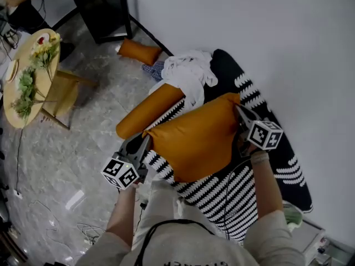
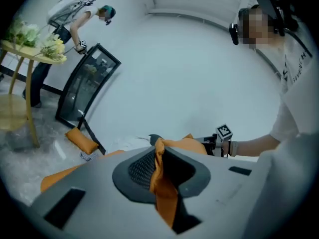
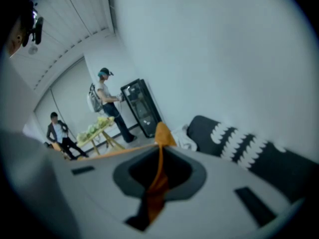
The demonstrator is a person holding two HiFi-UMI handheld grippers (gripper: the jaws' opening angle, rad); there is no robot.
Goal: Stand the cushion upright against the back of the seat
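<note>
L gripper [image 2: 158, 180]: jaws clamped on a fold of the orange cushion [image 1: 194, 137], fabric bunched betw. the pads. R gripper [image 3: 157, 176]: same, pinching a thin edge on the opp. side. Only the gripper views show the pinches. Head view shows the whole cushion spanning both grippers over the striped seat [image 1: 222, 195], by the wall. Long axis runs gripper to gripper, diagonal in head view, broad face toward cam. Count: 2 grippers, 1 cushion, 1 orange bolster [image 1: 150, 112], 1 small orange pillow [image 1: 138, 51] on the floor, 1 white cloth [image 1: 188, 73]. R gripper view alone shows 2 people: backpack person [image 3: 104, 98], seated-looking person [image 3: 59, 133].
</note>
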